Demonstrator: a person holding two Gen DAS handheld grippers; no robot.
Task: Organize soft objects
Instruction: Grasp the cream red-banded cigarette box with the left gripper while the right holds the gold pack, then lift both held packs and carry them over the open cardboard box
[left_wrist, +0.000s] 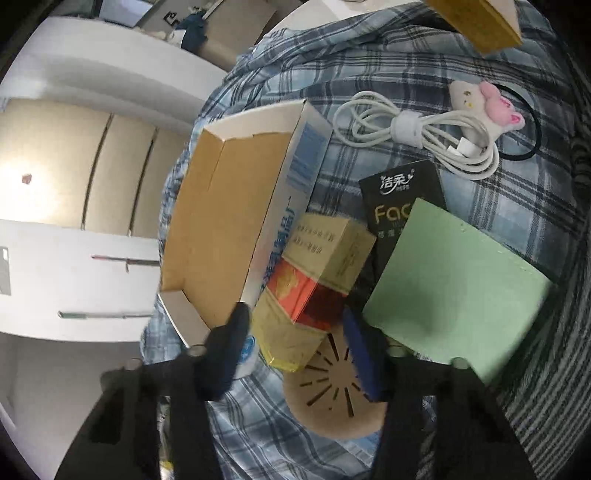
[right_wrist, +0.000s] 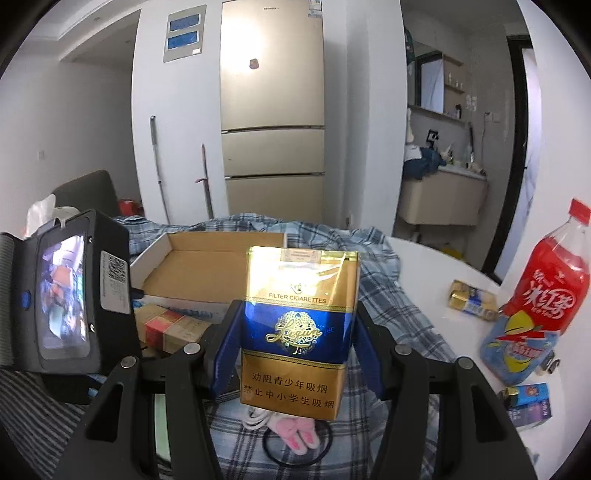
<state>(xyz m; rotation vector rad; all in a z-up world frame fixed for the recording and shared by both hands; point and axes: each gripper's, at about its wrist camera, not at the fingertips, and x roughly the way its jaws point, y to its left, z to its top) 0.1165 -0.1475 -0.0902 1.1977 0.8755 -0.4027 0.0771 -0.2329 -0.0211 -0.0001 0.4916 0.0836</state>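
My right gripper (right_wrist: 295, 332) is shut on a gold and blue cigarette pack (right_wrist: 299, 325), held upright above the plaid cloth (right_wrist: 399, 306), in front of the open cardboard box (right_wrist: 207, 266). In the left wrist view my left gripper (left_wrist: 295, 332) is open, its fingers either side of a gold and red cigarette pack (left_wrist: 310, 280) that lies beside the cardboard box (left_wrist: 229, 221). The held pack also shows at the top of that view (left_wrist: 476, 18). A pink and white plush hair tie (left_wrist: 491, 103) and a coiled white cable (left_wrist: 417, 129) lie on the cloth (left_wrist: 498, 192).
A black tissue pack (left_wrist: 399, 199), a green pad (left_wrist: 454, 284) and a round wooden disc (left_wrist: 332, 398) lie near my left gripper. On the white table (right_wrist: 424, 266) at right stand a red drink bottle (right_wrist: 550, 280), a blue snack bag (right_wrist: 517, 350) and small packs (right_wrist: 469, 299).
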